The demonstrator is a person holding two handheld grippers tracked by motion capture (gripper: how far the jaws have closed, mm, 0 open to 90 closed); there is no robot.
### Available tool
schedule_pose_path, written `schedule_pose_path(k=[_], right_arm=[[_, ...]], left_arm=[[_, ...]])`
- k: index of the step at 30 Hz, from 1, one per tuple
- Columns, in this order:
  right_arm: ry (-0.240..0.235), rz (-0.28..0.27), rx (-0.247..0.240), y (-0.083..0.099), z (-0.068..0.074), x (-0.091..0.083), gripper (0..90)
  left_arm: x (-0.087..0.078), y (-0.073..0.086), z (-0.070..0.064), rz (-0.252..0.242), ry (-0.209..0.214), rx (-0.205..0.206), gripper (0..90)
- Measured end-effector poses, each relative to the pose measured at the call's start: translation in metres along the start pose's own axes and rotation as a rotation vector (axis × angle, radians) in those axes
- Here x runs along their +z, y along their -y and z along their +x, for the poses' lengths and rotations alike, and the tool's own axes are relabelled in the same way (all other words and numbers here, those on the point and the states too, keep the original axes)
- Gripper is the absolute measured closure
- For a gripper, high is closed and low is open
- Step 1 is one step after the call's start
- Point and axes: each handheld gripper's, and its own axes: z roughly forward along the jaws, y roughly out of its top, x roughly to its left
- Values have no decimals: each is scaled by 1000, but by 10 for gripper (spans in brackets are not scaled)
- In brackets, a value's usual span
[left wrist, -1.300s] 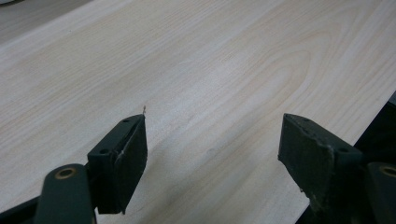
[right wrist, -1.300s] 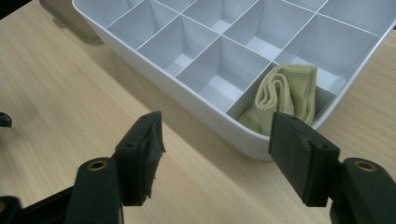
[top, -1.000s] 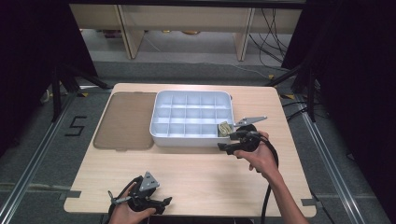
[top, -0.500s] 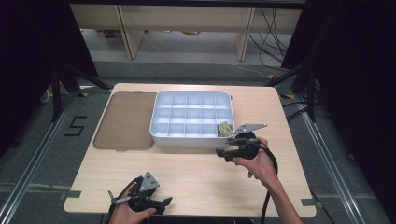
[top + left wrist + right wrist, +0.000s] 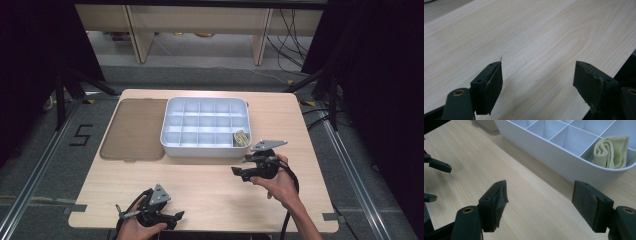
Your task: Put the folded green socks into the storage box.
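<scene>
Right gripper (image 5: 239, 172): held in the person's right hand (image 5: 280, 185) above the table, jaws spread wide with nothing between them; in its own view (image 5: 539, 202) only bare wood lay between the pads.
Folded cloth (image 5: 610, 151): pale yellow, tucked in the tray's near right corner compartment (image 5: 241, 138), just beyond the right gripper and apart from it.
Tray (image 5: 172, 145): white, divided into many compartments, standing on the table's middle; its near wall (image 5: 564, 162) ran close ahead of the right jaws.
Left gripper (image 5: 175, 216): low at the table's near edge in the left hand (image 5: 135, 227), jaws parted and holding nothing (image 5: 537, 75).
Lid (image 5: 135, 130): flat, brownish, lying just beside the tray's left side.
Table (image 5: 210, 185): light wood.
</scene>
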Motion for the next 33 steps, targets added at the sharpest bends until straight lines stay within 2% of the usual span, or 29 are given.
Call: schedule_pose_path(k=[1, 3, 5, 6, 7, 8, 9, 12, 13, 14, 15, 16, 17, 19, 20, 24, 25, 26, 27, 28, 30, 33], right_arm=[[-1, -6, -15, 2, -1, 1, 292], [-4, 4, 1, 4, 2, 1, 290], [-2, 3, -7, 7, 2, 1, 289], [-17, -1, -14, 9, 1, 3, 281], [-11, 8, 15, 10, 4, 2, 278], [-13, -2, -13, 12, 2, 3, 278], [-12, -14, -15, 13, 2, 4, 278], [-20, -4, 4, 16, 4, 4, 274], [-19, -5, -8, 17, 2, 4, 269], [-23, 2, 23, 19, 5, 4, 267], [-22, -6, 2, 19, 4, 5, 265], [-22, 1, 10, 20, 4, 4, 262], [-36, 7, 42, 22, 6, 4, 261], [-44, -27, 10, 24, 4, 6, 259], [-44, -15, 11, 24, 4, 4, 258], [-59, -17, 20, 28, 7, 5, 253], [-52, -27, 5, 29, 6, 5, 251], [-68, -31, -1, 30, 5, 6, 251], [-59, -25, 16, 31, 7, 6, 250], [-74, -33, 25, 32, 7, 7, 250], [-53, -31, 21, 35, 7, 7, 250], [-60, -24, 21, 39, 7, 8, 252]], left_arm=[[1, 0, 0, -5, -5, -6, 231], [0, 0, 0, 5, 1, 4, 231], [0, 0, 0, 4, 2, 3, 230], [0, 0, 0, 1, 1, 4, 230], [1, 0, 0, -4, 0, -17, 230], [1, 0, 0, 2, 6, -10, 230], [1, 1, 0, 1, 6, -13, 231], [1, 0, 1, -2, -6, -13, 230], [1, 0, 0, -2, -7, -13, 231], [1, 0, 0, -2, -7, -13, 230], [1, 0, 1, -1, -6, -12, 231], [1, 0, 1, 0, -5, -12, 230], [1, 0, 1, -1, -5, -12, 230], [0, 0, 0, -6, 3, -17, 230], [-1, 0, 2, 3, 2, 1, 230], [-1, 0, 2, 5, 2, 1, 230], [-1, 0, 2, 7, 0, 3, 230], [-1, 0, 1, 6, 1, 4, 230], [-1, -1, 2, 4, 4, 4, 230], [-1, 0, 1, 3, 1, -4, 230], [-1, 0, 2, 4, 2, -2, 230], [-2, 0, 2, 3, 3, 1, 229]])
